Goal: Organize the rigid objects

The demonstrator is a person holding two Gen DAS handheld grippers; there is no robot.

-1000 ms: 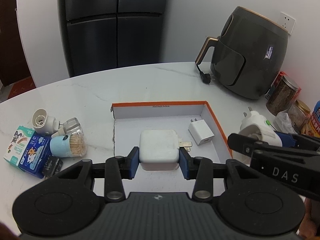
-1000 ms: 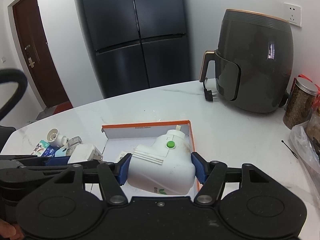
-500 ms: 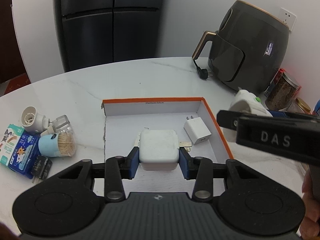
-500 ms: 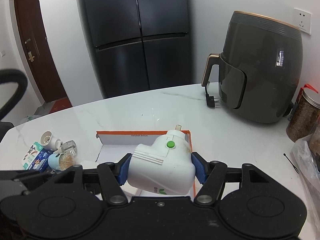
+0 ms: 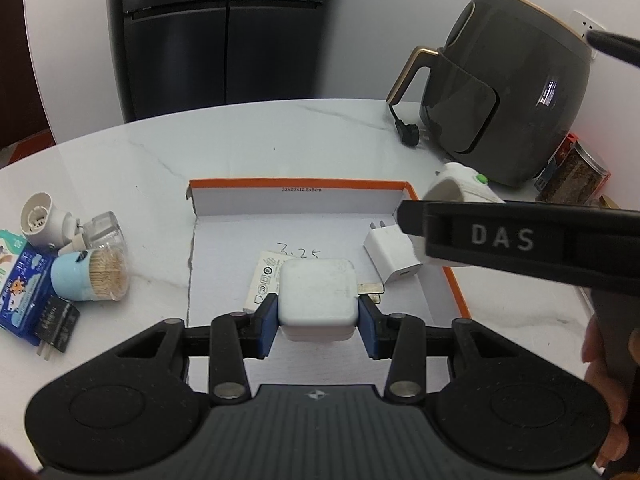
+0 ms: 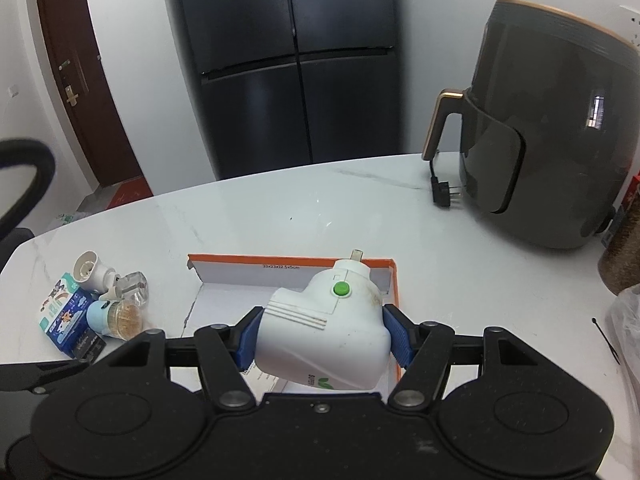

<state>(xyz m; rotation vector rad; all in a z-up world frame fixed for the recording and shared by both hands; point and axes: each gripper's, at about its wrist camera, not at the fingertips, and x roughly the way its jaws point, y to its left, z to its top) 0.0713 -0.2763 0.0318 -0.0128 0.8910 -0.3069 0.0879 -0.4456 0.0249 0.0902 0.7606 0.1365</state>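
White square charger (image 5: pixel 318 295), clamped in left gripper (image 5: pixel 318 322), has dropped lower over orange-rimmed box (image 5: pixel 296 182) while right gripper (image 6: pixel 322 342), gripping green-button plug-in unit (image 6: pixel 324 332), moved in above it — both placements look imminent.

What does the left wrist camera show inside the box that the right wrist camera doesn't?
Left wrist only: the small white charger on the box floor, handwritten numbers, and the square white adapter clamped in the left gripper.
Right wrist only: a brown door.
Both: the orange-rimmed box, the green-buttoned white plug-in device clamped in the right gripper, and the air fryer.
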